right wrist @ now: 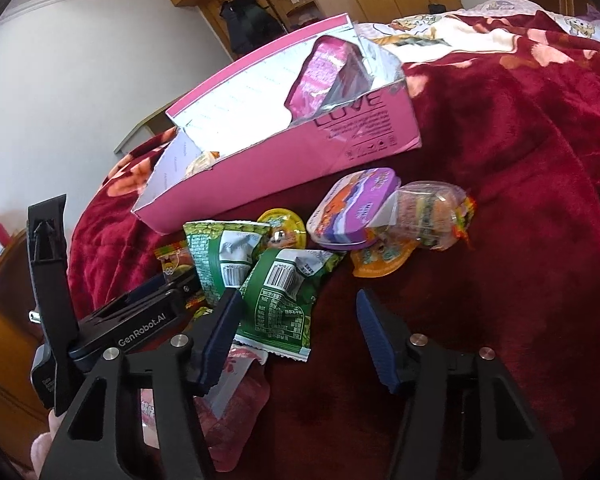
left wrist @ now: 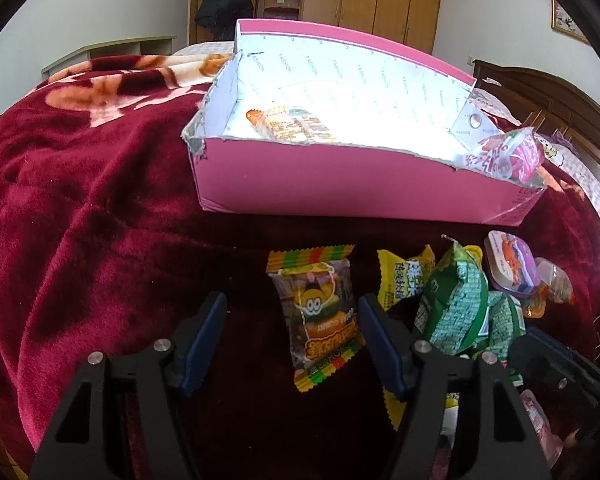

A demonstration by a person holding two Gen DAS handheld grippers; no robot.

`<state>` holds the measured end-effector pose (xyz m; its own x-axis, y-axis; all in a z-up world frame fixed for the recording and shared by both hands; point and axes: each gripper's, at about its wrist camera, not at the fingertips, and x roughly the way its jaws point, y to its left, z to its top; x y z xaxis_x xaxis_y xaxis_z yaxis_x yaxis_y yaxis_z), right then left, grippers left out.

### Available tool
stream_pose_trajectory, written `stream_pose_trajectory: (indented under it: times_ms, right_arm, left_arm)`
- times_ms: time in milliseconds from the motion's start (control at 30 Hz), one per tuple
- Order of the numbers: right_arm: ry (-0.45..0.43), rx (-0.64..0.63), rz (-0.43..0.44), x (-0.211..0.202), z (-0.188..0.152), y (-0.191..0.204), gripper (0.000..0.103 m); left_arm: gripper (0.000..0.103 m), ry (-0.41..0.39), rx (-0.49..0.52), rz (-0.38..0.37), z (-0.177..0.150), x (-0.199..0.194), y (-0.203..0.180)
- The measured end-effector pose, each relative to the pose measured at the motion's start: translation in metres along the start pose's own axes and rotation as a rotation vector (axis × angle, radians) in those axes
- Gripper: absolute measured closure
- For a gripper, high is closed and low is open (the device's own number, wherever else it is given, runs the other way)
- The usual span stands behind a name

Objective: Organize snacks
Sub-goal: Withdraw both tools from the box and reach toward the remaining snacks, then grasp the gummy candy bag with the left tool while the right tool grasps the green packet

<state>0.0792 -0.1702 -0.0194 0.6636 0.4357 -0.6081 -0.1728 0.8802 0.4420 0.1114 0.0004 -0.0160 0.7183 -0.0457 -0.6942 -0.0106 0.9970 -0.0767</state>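
A pink box [left wrist: 352, 176] is seen on a dark red blanket [left wrist: 80, 220], at 12 o'clock from the left gripper [left wrist: 292, 320]. The box is open on top. Inside it, a pale orange snack pack [left wrist: 296, 126] lies near the front wall. A pink and white pack [left wrist: 504, 154] is leaned in the box's corner at 2 o'clock.

The left gripper's two blue fingers [left wrist: 206, 336] are held wide apart, and nothing is pinched. A clear gummy packet [left wrist: 318, 312] with striped ends is found between them on the blanket. Whether it is touched by the fingers cannot be told. At 3 o'clock from it, a yellow packet [left wrist: 400, 280] and two green packets [left wrist: 456, 308] are piled close together.

The right gripper [right wrist: 296, 336] is also held wide apart with nothing in it. One green packet [right wrist: 284, 296] is seen just beside its left finger [right wrist: 220, 332], and a pink pack [right wrist: 236, 408] lies under that finger. At 12 o'clock from this gripper, a purple tub [right wrist: 352, 208] is leaned over an orange cup [right wrist: 380, 258]. A clear candy pack [right wrist: 432, 216] lies against the tub's right side. A yellow cup [right wrist: 282, 226] sits near the box wall [right wrist: 260, 176].
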Motion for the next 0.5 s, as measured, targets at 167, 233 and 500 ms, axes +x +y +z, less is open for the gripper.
stream_pose_trajectory:
  times_ms: [167, 233, 500]
  right_arm:
    - [0.004, 0.004, 0.015, 0.006, -0.001, 0.000, 0.047]
    - [0.008, 0.011, 0.031, 0.006, -0.001, 0.000, 0.052]
    - [0.007, 0.001, 0.043, 0.016, 0.001, 0.009, 0.059]
  left_arm:
    - [0.032, -0.014, 0.004, -0.002, -0.002, -0.001, -0.001]
    - [0.032, -0.018, 0.003, -0.003, -0.002, -0.002, -0.002]
    - [0.048, -0.026, -0.015, -0.004, -0.003, -0.005, 0.001]
